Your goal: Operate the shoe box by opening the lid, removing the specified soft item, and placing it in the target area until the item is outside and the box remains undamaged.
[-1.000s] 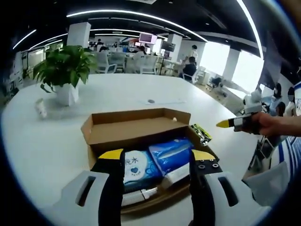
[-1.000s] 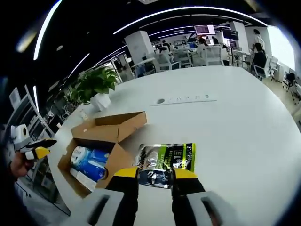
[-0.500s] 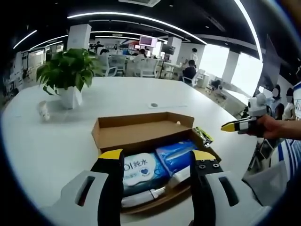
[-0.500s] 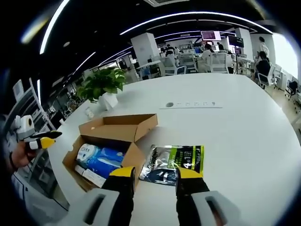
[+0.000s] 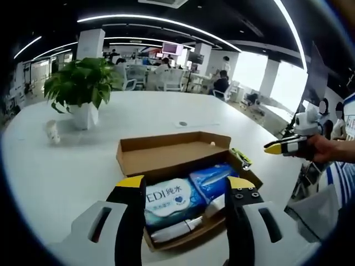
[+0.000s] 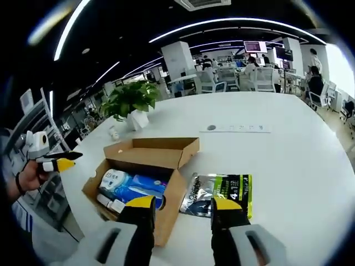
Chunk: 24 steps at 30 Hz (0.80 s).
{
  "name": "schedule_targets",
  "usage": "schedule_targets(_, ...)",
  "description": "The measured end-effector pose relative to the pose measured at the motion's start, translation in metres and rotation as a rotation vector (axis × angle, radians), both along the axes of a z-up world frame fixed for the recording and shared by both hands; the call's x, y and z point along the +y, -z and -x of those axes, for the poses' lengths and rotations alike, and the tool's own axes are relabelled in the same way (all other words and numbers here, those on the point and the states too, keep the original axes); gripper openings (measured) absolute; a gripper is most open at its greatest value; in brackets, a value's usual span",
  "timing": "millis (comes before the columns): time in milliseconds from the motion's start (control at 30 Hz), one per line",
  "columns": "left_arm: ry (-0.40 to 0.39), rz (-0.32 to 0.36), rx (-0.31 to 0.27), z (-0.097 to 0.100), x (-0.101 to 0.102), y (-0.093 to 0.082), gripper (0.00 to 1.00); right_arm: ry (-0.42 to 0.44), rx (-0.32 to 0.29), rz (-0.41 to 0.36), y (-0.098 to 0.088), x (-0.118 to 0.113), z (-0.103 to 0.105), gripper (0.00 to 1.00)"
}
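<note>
Judging from the scene, removal looks done: the shoe box (image 6: 147, 172) stands open ahead of your left gripper (image 5: 186, 182), packets inside, while the green-and-silver pouch (image 6: 219, 194) lies on the surface between your right gripper (image 6: 184, 202) tips. Both jaws are parted and empty. Next, withdraw clear of the box.

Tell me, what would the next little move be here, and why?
Probably bringing the left gripper down onto the white wipes pack. The shoe box already stands open, packs remain inside it, and the open jaws are lined up above that pack. A green pouch already lies on the table beside the box.
</note>
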<state>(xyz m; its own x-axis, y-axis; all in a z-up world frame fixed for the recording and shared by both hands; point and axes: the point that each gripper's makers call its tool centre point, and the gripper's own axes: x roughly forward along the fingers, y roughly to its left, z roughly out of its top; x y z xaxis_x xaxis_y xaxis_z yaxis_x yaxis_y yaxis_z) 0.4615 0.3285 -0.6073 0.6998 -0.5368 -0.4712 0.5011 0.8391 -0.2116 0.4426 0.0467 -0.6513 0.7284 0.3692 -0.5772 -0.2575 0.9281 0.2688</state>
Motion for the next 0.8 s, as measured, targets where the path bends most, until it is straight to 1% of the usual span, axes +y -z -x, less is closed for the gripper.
schedule_targets(200,0.012,-0.003,0.002,0.002,0.004,-0.002,0.57,-0.003,-0.008,-0.015,-0.005,0.012,0.003,0.39)
schedule_targets(333,0.018,-0.005,0.0,0.0,0.008,-0.004,0.57,-0.026,-0.021,-0.023,-0.007,0.022,0.005,0.4)
schedule_targets(433,0.026,0.0,-0.003,-0.002,0.012,-0.005,0.58,-0.041,-0.023,-0.021,-0.008,0.029,0.008,0.44)
schedule_targets(633,0.043,-0.005,-0.003,-0.003,0.014,-0.005,0.59,-0.048,-0.022,-0.021,-0.01,0.04,0.013,0.47)
schedule_targets(733,0.051,-0.003,-0.001,-0.005,0.017,-0.004,0.6,-0.054,-0.025,-0.005,-0.011,0.043,0.013,0.51)
schedule_targets(800,0.057,-0.002,0.001,-0.006,0.017,-0.004,0.6,-0.054,-0.034,-0.004,-0.012,0.045,0.011,0.52)
